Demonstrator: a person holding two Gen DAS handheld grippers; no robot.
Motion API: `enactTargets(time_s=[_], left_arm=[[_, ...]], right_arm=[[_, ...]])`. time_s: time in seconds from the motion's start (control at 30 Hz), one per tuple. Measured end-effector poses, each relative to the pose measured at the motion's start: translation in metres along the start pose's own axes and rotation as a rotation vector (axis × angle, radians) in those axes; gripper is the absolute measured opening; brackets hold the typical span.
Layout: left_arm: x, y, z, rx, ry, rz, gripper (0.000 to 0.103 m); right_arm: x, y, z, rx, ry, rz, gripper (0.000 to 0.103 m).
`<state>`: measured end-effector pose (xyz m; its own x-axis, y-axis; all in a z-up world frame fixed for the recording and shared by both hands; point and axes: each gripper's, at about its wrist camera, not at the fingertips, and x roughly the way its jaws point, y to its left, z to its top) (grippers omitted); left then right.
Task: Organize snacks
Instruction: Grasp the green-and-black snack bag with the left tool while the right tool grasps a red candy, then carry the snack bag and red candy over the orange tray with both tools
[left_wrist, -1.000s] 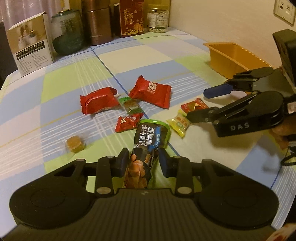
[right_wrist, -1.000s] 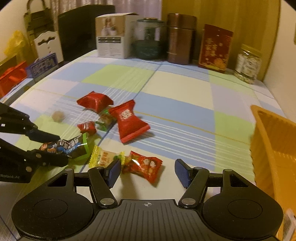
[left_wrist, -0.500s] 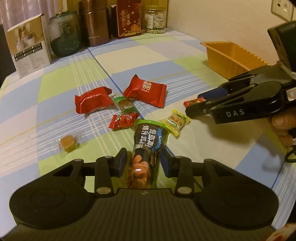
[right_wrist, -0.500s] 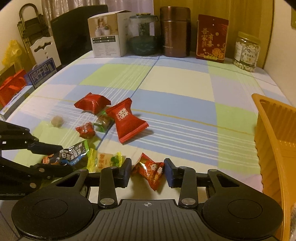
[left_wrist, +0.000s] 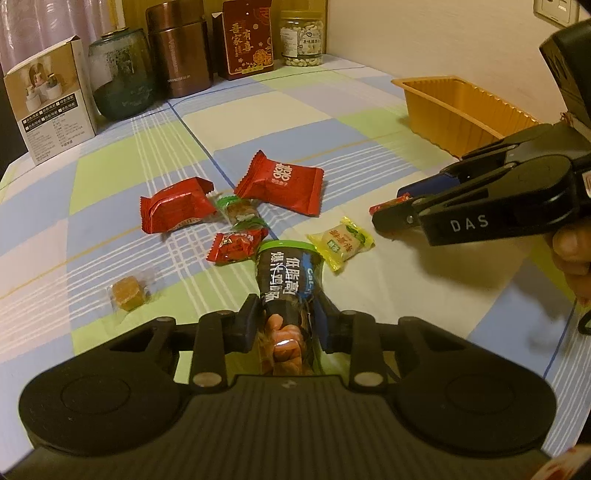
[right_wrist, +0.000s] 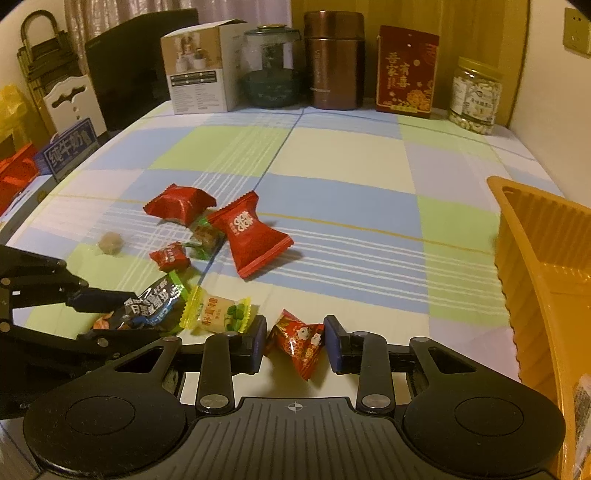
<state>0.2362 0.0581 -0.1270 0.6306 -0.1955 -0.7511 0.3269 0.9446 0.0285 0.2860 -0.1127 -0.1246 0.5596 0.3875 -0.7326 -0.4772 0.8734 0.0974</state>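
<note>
I grasp dark packet (left_wrist: 286, 280) in left gripper (left_wrist: 286, 325) | right gripper (right_wrist: 295, 345), jaws just closing, clenches red candy (right_wrist: 297, 341) | orange tray (right_wrist: 546, 280) at right looks empty | six snacks left.

At twelve o'clock across the checked tablecloth (right_wrist: 343, 155) we see a row against the wall: a white carton (right_wrist: 201, 72), a dark glass jar (right_wrist: 273, 68), a brown canister (right_wrist: 335, 59), a red box (right_wrist: 405, 70) and, at one o'clock, a clear nut jar (right_wrist: 475, 98).
</note>
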Motion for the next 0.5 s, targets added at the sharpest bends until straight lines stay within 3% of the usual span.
enactTargets(time_s=[0.5], left_arm=[[-0.015, -0.003, -0.002, -0.053, -0.034, -0.007, 0.028]], right_arm=[[-0.007, -0.007, 0.000, 0.046, -0.007, -0.015, 0.033]])
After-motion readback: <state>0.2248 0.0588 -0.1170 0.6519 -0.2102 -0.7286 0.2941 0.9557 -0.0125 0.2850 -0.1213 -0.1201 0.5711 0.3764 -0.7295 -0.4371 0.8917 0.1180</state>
